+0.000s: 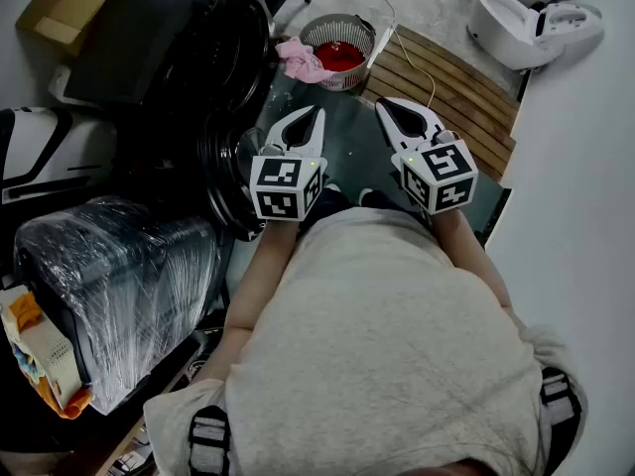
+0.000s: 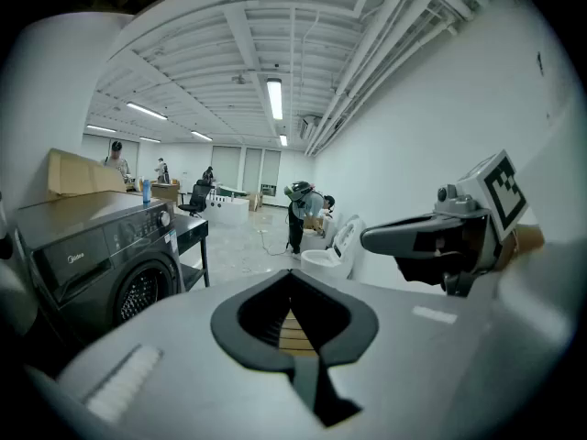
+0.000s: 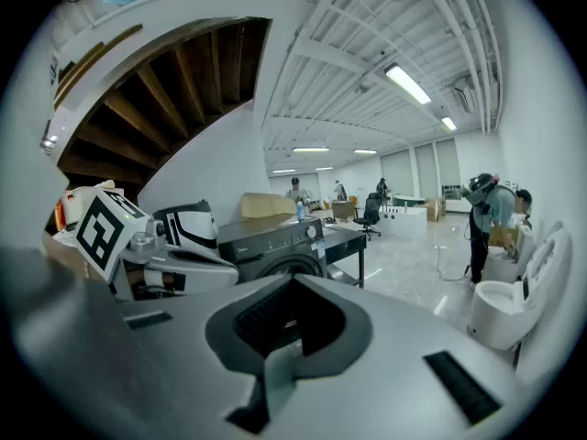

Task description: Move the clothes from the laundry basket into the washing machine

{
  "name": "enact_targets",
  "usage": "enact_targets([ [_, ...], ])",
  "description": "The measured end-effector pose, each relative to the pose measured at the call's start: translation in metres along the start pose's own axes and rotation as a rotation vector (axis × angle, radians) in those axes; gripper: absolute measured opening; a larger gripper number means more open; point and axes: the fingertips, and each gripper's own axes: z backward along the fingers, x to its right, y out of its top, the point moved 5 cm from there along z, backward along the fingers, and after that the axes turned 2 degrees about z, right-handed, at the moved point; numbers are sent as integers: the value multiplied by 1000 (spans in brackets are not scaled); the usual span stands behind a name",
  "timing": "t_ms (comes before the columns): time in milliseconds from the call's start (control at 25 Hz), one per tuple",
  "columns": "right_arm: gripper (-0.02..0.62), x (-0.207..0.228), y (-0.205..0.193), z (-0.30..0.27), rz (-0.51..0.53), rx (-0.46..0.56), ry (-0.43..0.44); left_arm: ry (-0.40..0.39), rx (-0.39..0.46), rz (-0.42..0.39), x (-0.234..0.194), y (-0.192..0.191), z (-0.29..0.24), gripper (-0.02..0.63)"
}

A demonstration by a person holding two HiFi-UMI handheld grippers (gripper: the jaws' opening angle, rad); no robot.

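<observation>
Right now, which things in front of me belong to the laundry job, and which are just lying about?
For the job:
laundry basket
red cloth in it
pink cloth over its rim
washing machine
left gripper and right gripper, both shut, empty

Just lying about:
wooden slatted platform
white toilet
plastic-wrapped appliance
cardboard box

Clothes [image 1: 337, 56] in laundry basket [image 1: 353, 79] up front, washing machine [image 1: 179, 38] to its L, wooden slats [image 1: 451, 92] R
</observation>
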Motion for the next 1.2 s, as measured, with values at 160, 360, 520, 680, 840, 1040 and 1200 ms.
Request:
enact_targets([
  [160,9,-3,1,-5,-13,12,7,7,-17,11,-6,-5,1,9],
  [360,9,-10,-2,-17,-28,-4,10,3,-33,35,-16,-12,4,9],
  [520,9,-16,-2,-32,-50,-11,20,-10,-19,48,-31,-12,6,9],
  [680,9,-17,-1,-49,-73,-5,15,-59,15,87,-51,-13,6,9],
  [840,9,-12,-2,-60,-100,-20,2,-88,-9,107,-66,-23,4,9],
  [1040,9,7,-9,-88,-113,-56,-11,-94,-53,145,-87,-31,-21,9],
  [1200,9,33,-11,-147,-99,-110,26,-77,-85,183,-128,-30,-66,9],
])
